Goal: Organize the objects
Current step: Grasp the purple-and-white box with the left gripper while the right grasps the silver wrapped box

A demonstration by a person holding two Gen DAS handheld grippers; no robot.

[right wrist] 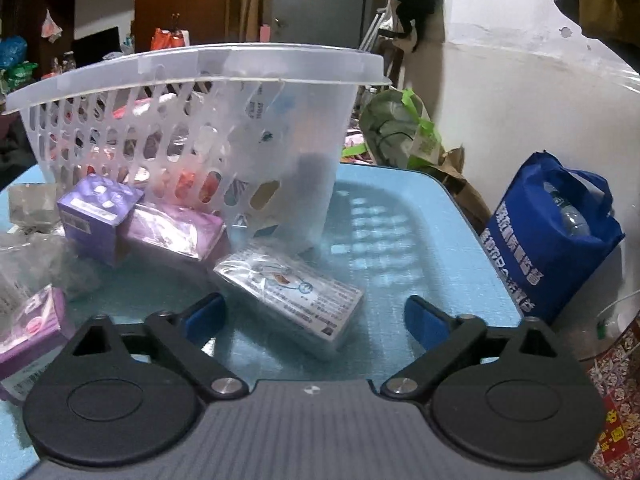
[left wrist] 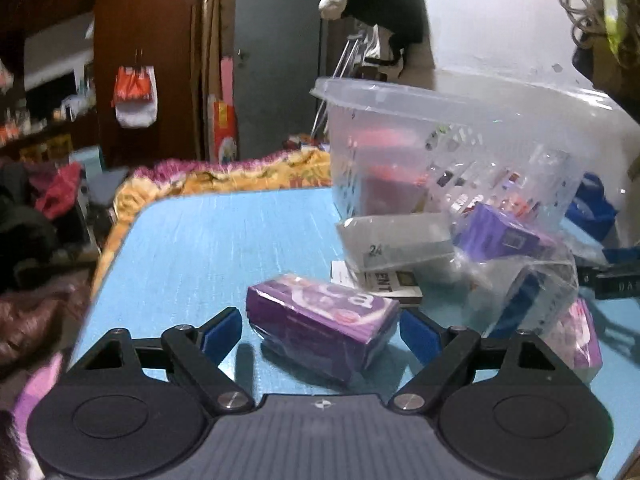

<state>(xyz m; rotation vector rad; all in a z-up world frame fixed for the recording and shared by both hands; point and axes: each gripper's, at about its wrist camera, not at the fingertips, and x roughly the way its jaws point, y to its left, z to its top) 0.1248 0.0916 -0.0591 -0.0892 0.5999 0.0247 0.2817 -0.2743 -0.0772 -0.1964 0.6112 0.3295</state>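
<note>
On the blue tabletop [left wrist: 192,240], a purple box [left wrist: 320,320] is being straddled by the left gripper [left wrist: 320,330] — jaws wide, blue pads standing apart from both ends of the box, nothing being squeezed. Behind it, a white printed box [left wrist: 384,280] and crumpled clear plastic wrap [left wrist: 516,280] are being crowded against the foot of the translucent slotted basket [left wrist: 440,120]; reddish items are being seen blurred through its wall, not identifiable.

Right view: the right gripper [right wrist: 316,320] is being held low over a clear-wrapped printed pack [right wrist: 292,296] lying flat — jaws wide, the left pad just beside the pack's near corner, the right pad well clear; contact cannot be confirmed. Two more purple boxes [right wrist: 100,216] are being rested against the basket base, touching each other. A blue tote bag [right wrist: 552,240] is being kept off the table edge, to the right.
</note>
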